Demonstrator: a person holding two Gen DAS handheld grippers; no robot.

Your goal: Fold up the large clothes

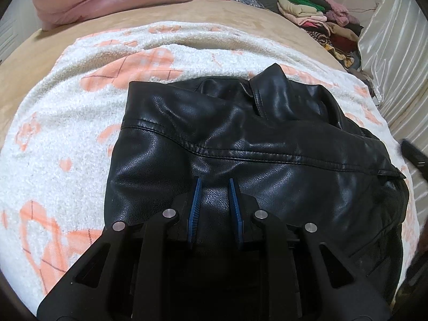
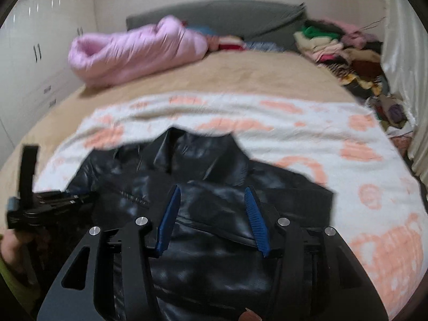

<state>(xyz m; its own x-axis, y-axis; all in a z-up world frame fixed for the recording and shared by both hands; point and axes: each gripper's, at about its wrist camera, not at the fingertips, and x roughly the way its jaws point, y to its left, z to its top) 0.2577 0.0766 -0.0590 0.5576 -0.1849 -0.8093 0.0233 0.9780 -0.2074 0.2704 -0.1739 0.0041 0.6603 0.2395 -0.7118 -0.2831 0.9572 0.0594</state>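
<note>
A black leather jacket lies partly folded on a white blanket with orange patterns, collar at the far end. My left gripper hovers over the jacket's near part, its blue fingers a narrow gap apart with nothing between them. In the right wrist view the same jacket lies below my right gripper, which is open and empty above it. The left gripper's body shows at the left edge of that view.
The blanket covers a tan bed. A pink puffy coat lies at the far left, a grey headboard behind it. A pile of mixed clothes sits at the far right beside a white curtain.
</note>
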